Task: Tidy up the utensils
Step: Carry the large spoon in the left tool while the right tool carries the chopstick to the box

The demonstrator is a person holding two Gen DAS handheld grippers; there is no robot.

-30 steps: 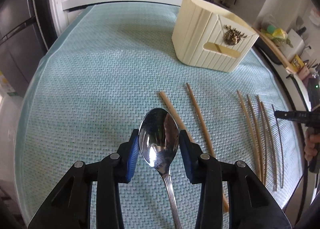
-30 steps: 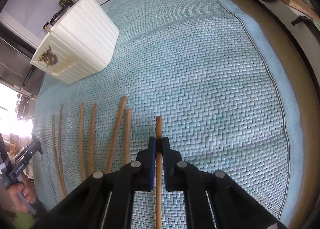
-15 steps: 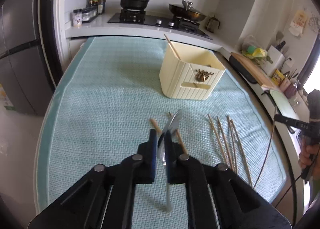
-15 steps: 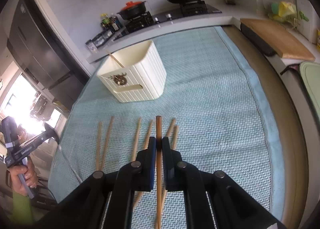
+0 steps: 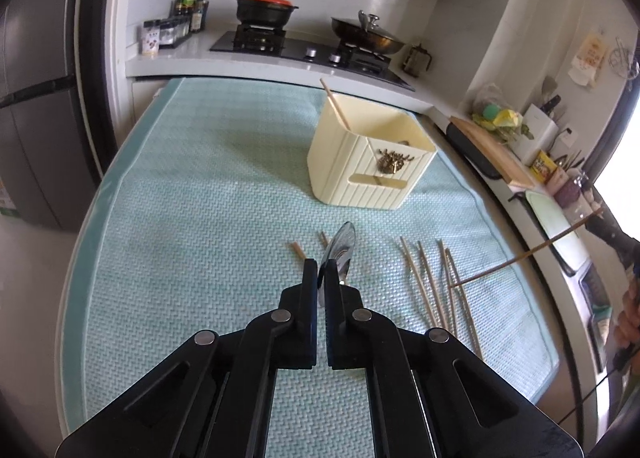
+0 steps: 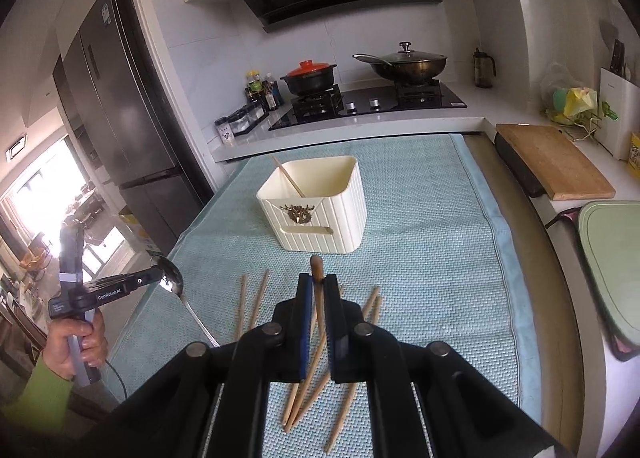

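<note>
Steel caught the light on the left: the left gripper (image 5: 321, 278) was clamped tight on a spoon (image 5: 340, 248), bowl turned edge-on and raised above the teal mat (image 5: 200, 218). In the right wrist view the same spoon (image 6: 172, 280) hung with its handle trailing down, well clear of the mat. Over on the right, the right gripper (image 6: 318, 290) was pinched narrow around 1 wooden chopstick (image 6: 316, 270), its tip poking up between the jaws. Both tools were loaded and airborne, so this looked like the carry step, pick-up done and drop-off not yet made.

Ahead sat the cream ribbed holder (image 6: 320, 210), upright on the mat, with 1 chopstick (image 6: 289, 176) already leaning inside it. More loose chopsticks (image 5: 432, 282) lay on the mat near the holder's front.

Next, I'd judge, each piece needed tipping upright over the holder's open mouth before release, 1 gripper at a time so they didn't crowd the rim.
</note>
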